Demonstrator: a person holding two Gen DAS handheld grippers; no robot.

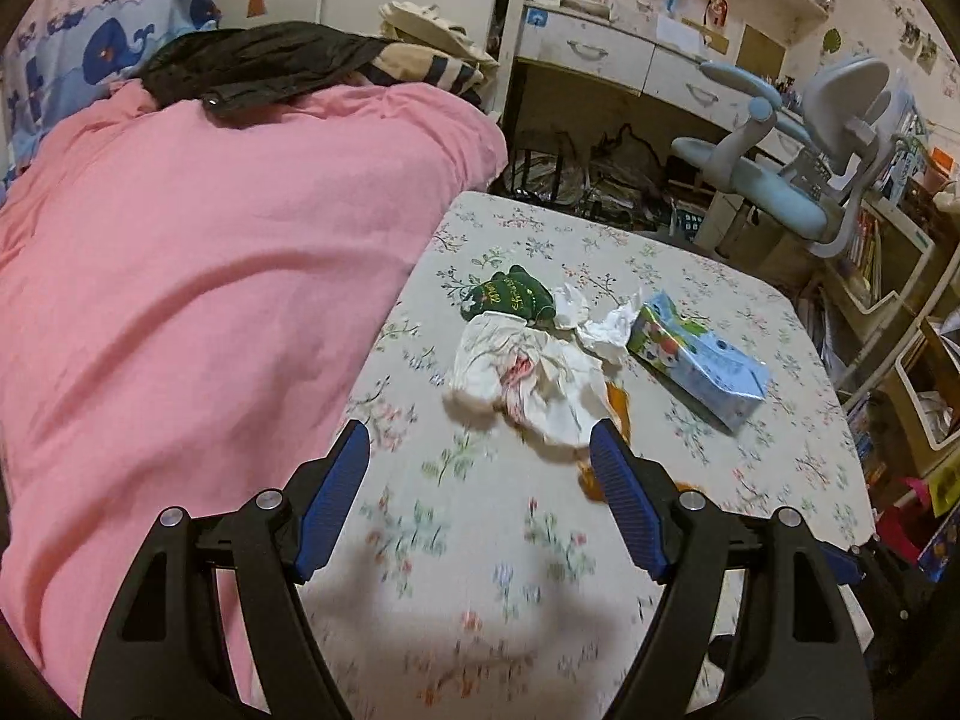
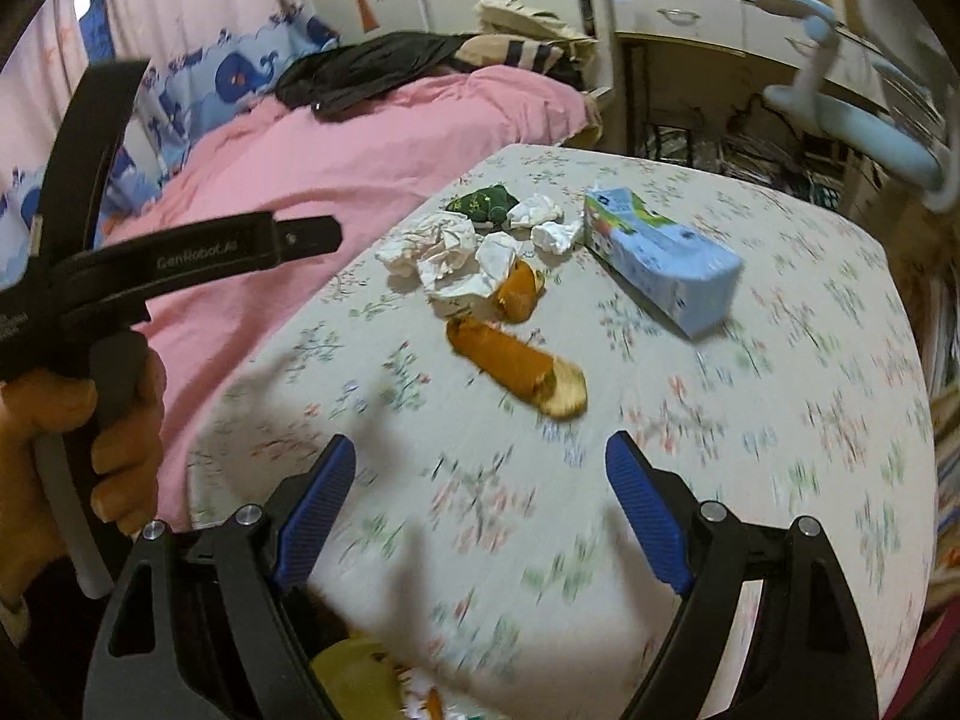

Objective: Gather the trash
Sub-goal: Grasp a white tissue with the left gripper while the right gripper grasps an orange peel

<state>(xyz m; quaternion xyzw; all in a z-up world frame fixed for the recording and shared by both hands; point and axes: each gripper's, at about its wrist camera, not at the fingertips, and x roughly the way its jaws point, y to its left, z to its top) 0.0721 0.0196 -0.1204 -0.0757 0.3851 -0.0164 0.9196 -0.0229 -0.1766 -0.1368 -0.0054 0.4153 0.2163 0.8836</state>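
Trash lies on a floral-cloth table [image 1: 480, 540] [image 2: 720, 420]. Crumpled white tissues [image 1: 528, 378] [image 2: 450, 252] sit mid-table, with a small green pouch [image 1: 510, 294] [image 2: 483, 202] behind them. Orange peel pieces [image 2: 522, 366] [image 1: 618, 402] lie in front of the tissues. A light-blue carton [image 1: 702, 354] [image 2: 660, 252] lies on its side to the right. My left gripper [image 1: 480, 450] is open, just short of the tissues. My right gripper [image 2: 480, 462] is open and empty, just short of the long peel. The left gripper's body and the hand holding it [image 2: 120, 300] show at the right wrist view's left.
A bed with a pink duvet [image 1: 210, 270] [image 2: 360, 162] borders the table's left side, with dark clothes [image 1: 258, 60] on it. A blue desk chair [image 1: 810, 150] and a desk stand behind. Shelves [image 1: 900, 300] line the right. A yellow thing [image 2: 354, 678] shows below the right gripper.
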